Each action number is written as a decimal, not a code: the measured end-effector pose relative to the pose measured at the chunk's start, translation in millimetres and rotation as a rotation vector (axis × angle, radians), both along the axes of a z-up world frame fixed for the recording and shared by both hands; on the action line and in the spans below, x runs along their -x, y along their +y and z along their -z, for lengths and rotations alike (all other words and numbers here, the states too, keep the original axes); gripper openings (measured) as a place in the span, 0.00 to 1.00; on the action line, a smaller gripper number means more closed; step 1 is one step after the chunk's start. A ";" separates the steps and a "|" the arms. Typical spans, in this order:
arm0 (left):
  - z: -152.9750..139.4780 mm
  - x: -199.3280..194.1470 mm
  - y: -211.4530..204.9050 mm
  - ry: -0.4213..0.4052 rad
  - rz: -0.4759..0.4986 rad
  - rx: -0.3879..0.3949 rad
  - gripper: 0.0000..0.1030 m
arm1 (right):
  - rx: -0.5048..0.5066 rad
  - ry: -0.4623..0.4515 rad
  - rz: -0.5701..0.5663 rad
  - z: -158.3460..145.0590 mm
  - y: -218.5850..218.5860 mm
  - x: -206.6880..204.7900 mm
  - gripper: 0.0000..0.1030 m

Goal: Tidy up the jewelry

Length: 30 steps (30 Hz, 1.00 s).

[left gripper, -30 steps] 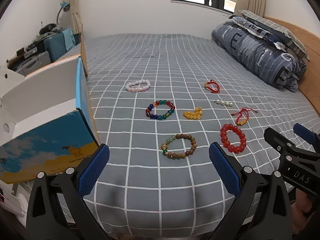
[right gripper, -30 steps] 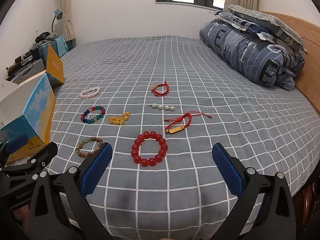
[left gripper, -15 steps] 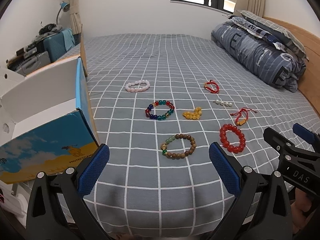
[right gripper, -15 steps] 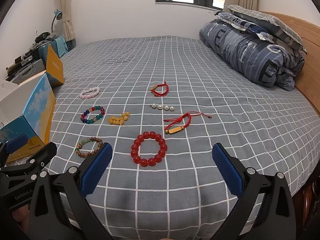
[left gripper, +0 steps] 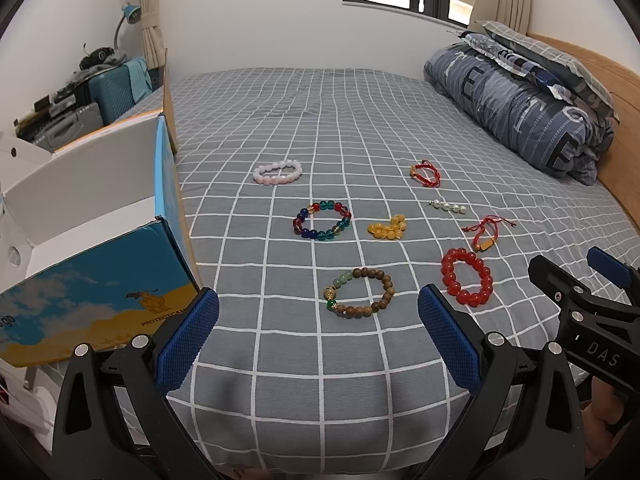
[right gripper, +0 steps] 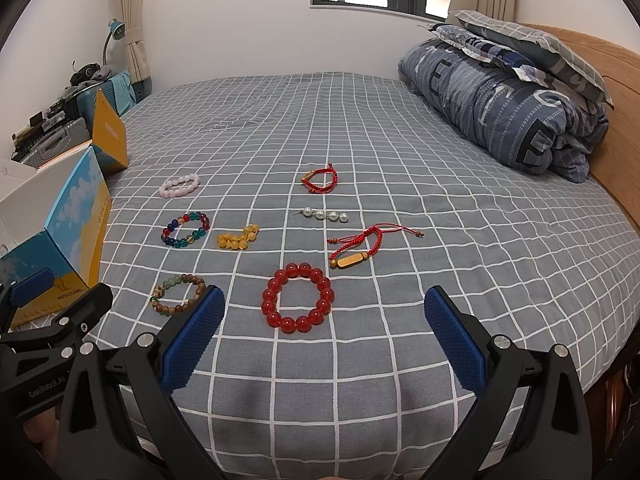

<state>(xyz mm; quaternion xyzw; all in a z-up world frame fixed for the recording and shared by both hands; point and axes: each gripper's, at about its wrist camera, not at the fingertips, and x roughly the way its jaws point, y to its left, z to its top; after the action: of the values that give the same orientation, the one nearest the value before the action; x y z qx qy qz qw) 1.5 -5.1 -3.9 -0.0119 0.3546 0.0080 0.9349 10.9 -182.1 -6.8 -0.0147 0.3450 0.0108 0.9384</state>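
- The left claw [left gripper: 318,334] hangs over the near edge of the bed [left gripper: 360,120], its two blue pads wide apart and holding nothing.
- The right claw [right gripper: 325,332] is beside it, also spread wide and empty.
- Just ahead of the left claw lies the wooden bracelet [left gripper: 359,292]; from the right camera its near side is partly behind the right claw's left pad [right gripper: 192,336].
- The big red bracelet [right gripper: 298,297] lies between the pads of the right claw, a little further on the cover.
- Behind these are the colourful bracelet [left gripper: 322,221] and the yellow beads [left gripper: 387,228], near each other but not touching.
- To the right lies a red cord with a wooden piece [right gripper: 362,246], then a short row of pearls [right gripper: 325,214], then another red cord [right gripper: 320,179].
- The pink bracelet [left gripper: 277,172] is the furthest on the left side.
- An open blue and yellow box [left gripper: 96,304] stands at the left edge of the bed.
- A rolled quilt [right gripper: 500,104] lies at the headboard.
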 end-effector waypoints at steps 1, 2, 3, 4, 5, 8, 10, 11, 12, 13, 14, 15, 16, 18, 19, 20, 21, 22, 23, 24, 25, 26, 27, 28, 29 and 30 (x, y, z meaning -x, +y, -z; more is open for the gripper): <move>0.1 0.2 -0.4 0.000 0.001 -0.001 0.94 | 0.000 -0.001 0.001 0.0 0.2 0.2 0.94; 0.1 0.4 -0.6 0.000 0.002 -0.001 0.94 | 0.001 -0.001 0.001 0.1 0.3 0.1 0.94; 0.3 0.2 -1.0 0.000 0.002 -0.001 0.94 | 0.002 0.000 0.000 0.0 0.2 0.1 0.94; 0.4 0.0 -1.3 0.001 0.003 -0.001 0.94 | 0.000 0.000 0.000 0.0 0.2 0.1 0.94; 0.5 -0.2 -1.5 0.002 0.005 -0.002 0.94 | 0.001 0.000 0.000 0.0 0.3 0.1 0.94; 0.5 0.0 -2.0 0.002 0.004 -0.002 0.94 | 0.001 -0.002 0.000 -0.2 0.2 0.1 0.94; 0.8 0.0 -2.5 0.004 0.005 -0.003 0.94 | 0.003 -0.001 0.000 -0.5 0.1 0.2 0.94; 0.4 0.0 -2.6 0.004 0.007 -0.004 0.94 | 0.001 -0.001 -0.001 -0.9 -0.1 0.3 0.94; 0.0 0.1 -3.0 0.004 0.007 -0.006 0.94 | 0.000 -0.002 -0.001 -1.3 -0.2 0.6 0.94; -0.7 0.0 -3.4 0.003 0.007 -0.007 0.94 | 0.001 -0.003 0.000 -1.0 0.2 0.6 0.94; -2.2 0.0 -3.7 0.001 0.007 -0.008 0.94 | 0.002 -0.007 -0.001 -2.1 0.2 0.8 0.94; -4.4 -0.2 -3.6 -0.002 0.007 -0.009 0.94 | 0.002 -0.011 0.000 -4.1 -0.1 1.3 0.94; -6.8 -0.9 -3.4 -0.006 0.006 -0.009 0.94 | -0.001 -0.014 0.001 -6.4 -0.9 1.3 0.94; -13.8 -3.7 -2.2 -0.008 0.005 -0.005 0.94 | -0.003 -0.019 0.002 -12.6 -2.3 0.8 0.94; -18.4 -6.6 -1.4 -0.008 0.006 -0.002 0.94 | -0.006 -0.022 0.004 -16.8 -3.5 0.1 0.94; -21.9 -9.3 -0.6 -0.008 0.006 -0.001 0.94 | -0.005 -0.027 0.005 -21.4 -4.2 -1.2 0.93; -27.3 -13.7 0.1 -0.010 0.004 0.000 0.94 | -0.003 -0.032 0.008 -26.3 -4.9 -2.6 0.93; -31.8 -17.7 0.4 -0.010 0.003 0.002 0.94 | -0.002 -0.039 0.012 -31.9 -5.9 -4.6 0.94; -35.1 -20.9 0.5 -0.010 0.004 0.004 0.94 | -0.002 -0.044 0.013 -36.9 -6.8 -6.8 0.93; -40.0 -26.4 0.2 -0.010 0.007 0.010 0.94 | -0.001 -0.047 0.017 -41.0 -7.6 -9.7 0.94; -43.8 -32.1 -1.0 -0.008 0.009 0.012 0.94 | 0.000 -0.049 0.021 -44.0 -8.4 -13.1 0.94; -47.9 -39.2 -3.6 -0.007 0.012 0.009 0.94 | 0.003 -0.048 0.026 -47.7 -9.0 -18.5 0.94; -51.3 -44.8 -6.3 -0.004 0.015 0.006 0.94 | 0.012 -0.046 0.029 -50.7 -8.8 -24.9 0.93; -54.6 -52.6 -9.8 0.000 0.022 0.001 0.94 | 0.024 -0.042 0.031 -52.8 -8.4 -32.4 0.93; -57.3 -61.0 -13.3 0.004 0.032 0.000 0.94 | 0.031 -0.033 0.035 -54.0 -8.5 -40.4 0.94; -59.0 -66.9 -15.8 0.008 0.036 0.001 0.94 | 0.033 -0.022 0.037 -53.8 -9.2 -48.1 0.93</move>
<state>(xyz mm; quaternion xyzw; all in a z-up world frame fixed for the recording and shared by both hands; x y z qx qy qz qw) 68.3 -20.9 55.1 -0.0059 0.3585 -0.0088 0.9335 59.0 -191.3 47.0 -0.0240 0.3352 -0.0124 0.9418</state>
